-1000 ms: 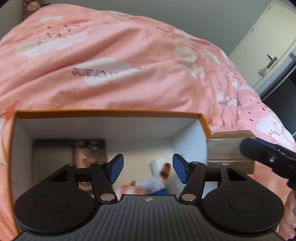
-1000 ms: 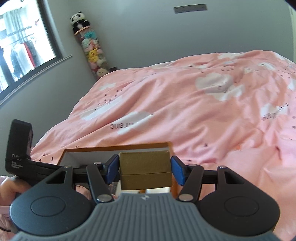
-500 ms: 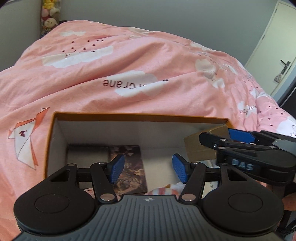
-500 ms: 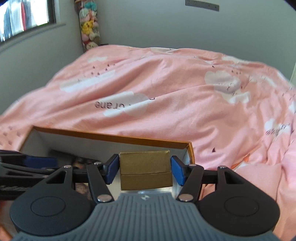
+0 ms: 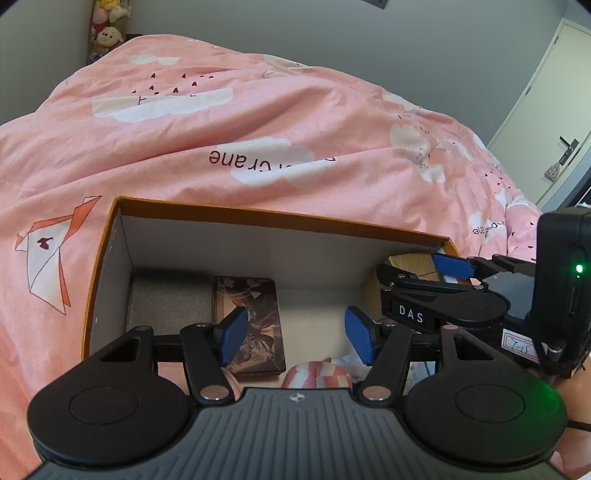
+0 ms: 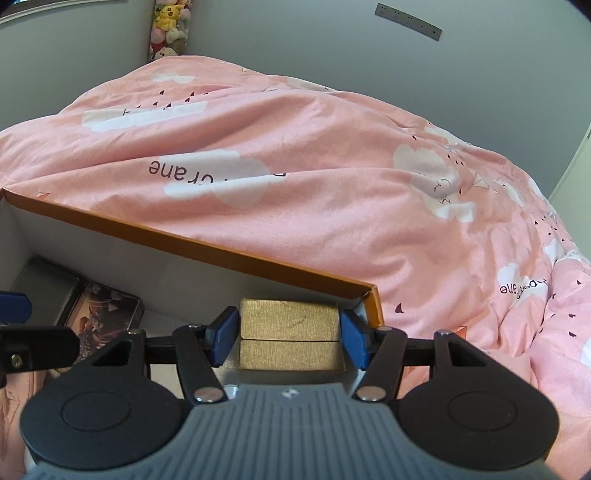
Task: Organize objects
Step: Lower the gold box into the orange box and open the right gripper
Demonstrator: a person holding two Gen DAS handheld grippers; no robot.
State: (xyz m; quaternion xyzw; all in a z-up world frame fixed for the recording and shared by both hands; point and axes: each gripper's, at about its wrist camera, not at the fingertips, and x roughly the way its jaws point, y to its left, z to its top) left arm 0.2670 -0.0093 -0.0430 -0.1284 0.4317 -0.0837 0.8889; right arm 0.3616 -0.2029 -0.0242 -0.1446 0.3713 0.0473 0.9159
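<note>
An orange-rimmed cardboard box (image 5: 280,216) with white inner walls lies open on the bed. On its floor are a grey flat case (image 5: 170,302), a dark picture tin (image 5: 255,325) and a pink-and-white striped soft toy (image 5: 317,373). My right gripper (image 6: 289,334) is shut on a small gold box (image 6: 289,321) and holds it inside the box's right far corner (image 6: 371,291). The same gold box (image 5: 406,262) shows in the left wrist view behind the right gripper's fingers (image 5: 452,266). My left gripper (image 5: 295,336) hangs open over the box floor, nothing between its pads.
A pink duvet (image 5: 258,129) with cloud prints surrounds the box on all sides. Plush toys (image 5: 107,33) stand stacked in the far left corner of the room. A pale door (image 5: 561,129) is at the right. A hand (image 5: 576,384) shows at the right edge.
My right gripper carried the gold box leftward and down, from beside the box's right wall to inside its right corner. The left view has tilted up, showing more of the bed.
</note>
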